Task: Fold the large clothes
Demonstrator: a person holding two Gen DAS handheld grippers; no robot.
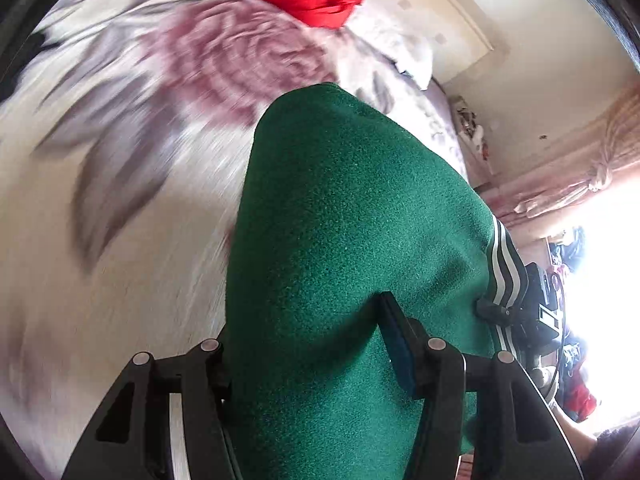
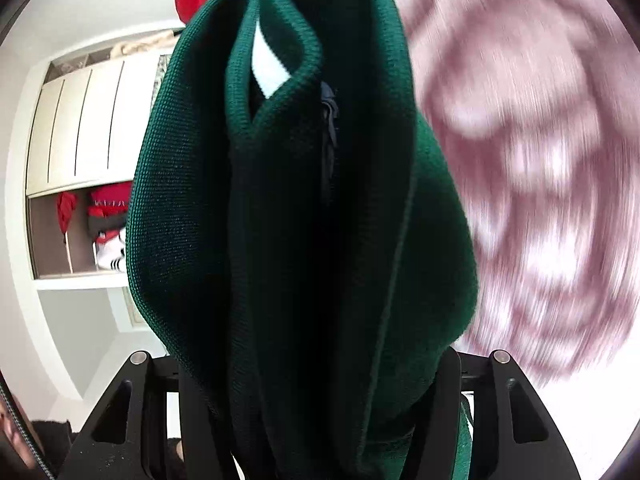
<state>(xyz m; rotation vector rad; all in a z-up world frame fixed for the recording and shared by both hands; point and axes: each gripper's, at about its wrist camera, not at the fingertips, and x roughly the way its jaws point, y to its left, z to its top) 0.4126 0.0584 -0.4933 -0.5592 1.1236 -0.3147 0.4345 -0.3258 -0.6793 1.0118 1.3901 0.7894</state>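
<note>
Daylight floods in from a window (image 1: 600,272) at the right edge of the left wrist view, blown out to pure white with glare that swallows the detail around it. The floral bedspread (image 1: 120,160) is streaked with motion blur in both views (swirling almost in arcs on the right wrist side), while the green garment (image 1: 340,240) stays sharp, its weave crisp. Deep shadow fills the garment's inner folds (image 2: 288,260) in the right wrist view. Fisheye distortion bends the walls and cupboard (image 2: 76,128), and a dark vignette rings each frame.
</note>
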